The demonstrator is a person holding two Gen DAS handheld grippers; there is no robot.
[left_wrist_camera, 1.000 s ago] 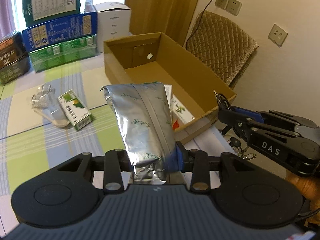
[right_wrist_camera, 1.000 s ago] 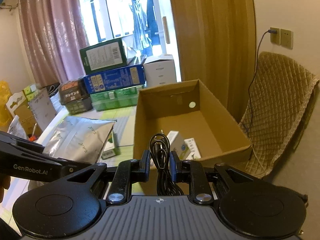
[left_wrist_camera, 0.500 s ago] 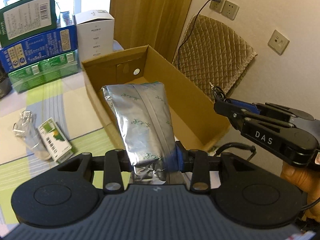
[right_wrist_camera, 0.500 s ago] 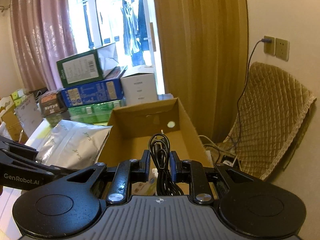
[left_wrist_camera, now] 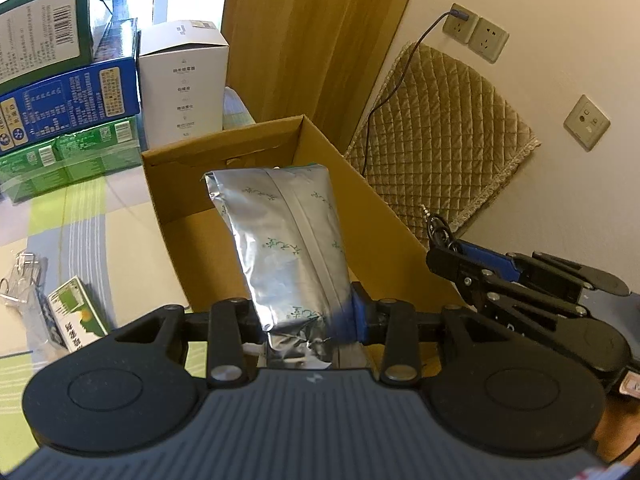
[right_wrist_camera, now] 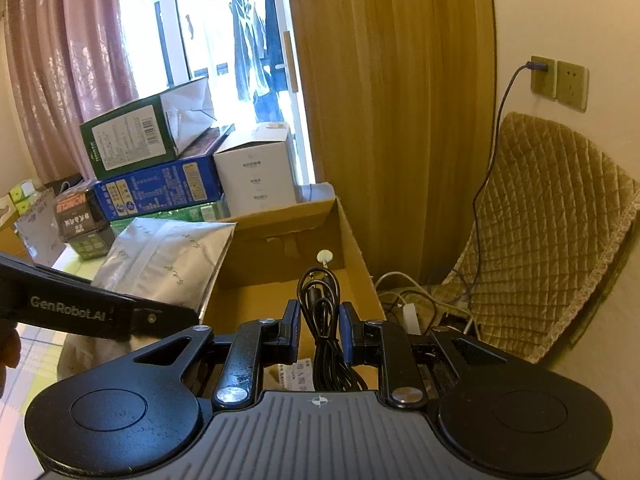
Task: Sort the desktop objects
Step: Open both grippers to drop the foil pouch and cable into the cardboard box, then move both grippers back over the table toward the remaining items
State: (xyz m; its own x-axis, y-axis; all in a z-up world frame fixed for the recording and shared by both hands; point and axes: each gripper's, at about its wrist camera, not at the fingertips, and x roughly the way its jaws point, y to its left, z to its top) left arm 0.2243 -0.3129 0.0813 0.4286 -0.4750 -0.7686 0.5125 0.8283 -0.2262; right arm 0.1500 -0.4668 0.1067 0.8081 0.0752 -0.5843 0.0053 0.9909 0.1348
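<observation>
1. Two loads in hand at once: left gripper (left_wrist_camera: 306, 316) clamped on the lower end of a crinkled silver foil pouch with green printed marks (left_wrist_camera: 286, 240); right gripper (right_wrist_camera: 320, 326) pinched on a coiled black audio cable with a jack plug (right_wrist_camera: 320, 300).
2. Moved over the past second: both now carried out above the open brown cardboard box (left_wrist_camera: 372, 208), pouch hanging over its near interior, cable over its right half.
3. Left behind on the striped green-and-white tablecloth (left_wrist_camera: 80, 216): a small green-and-white carton (left_wrist_camera: 74, 314) and a clear plastic bag (left_wrist_camera: 22, 280), well apart from the box.
4. Seen below the cable, probably a small printed carton already lying inside, though mostly hidden.
5. Judged meaning: transport done, release into the box next, then back for the remaining pieces.
</observation>
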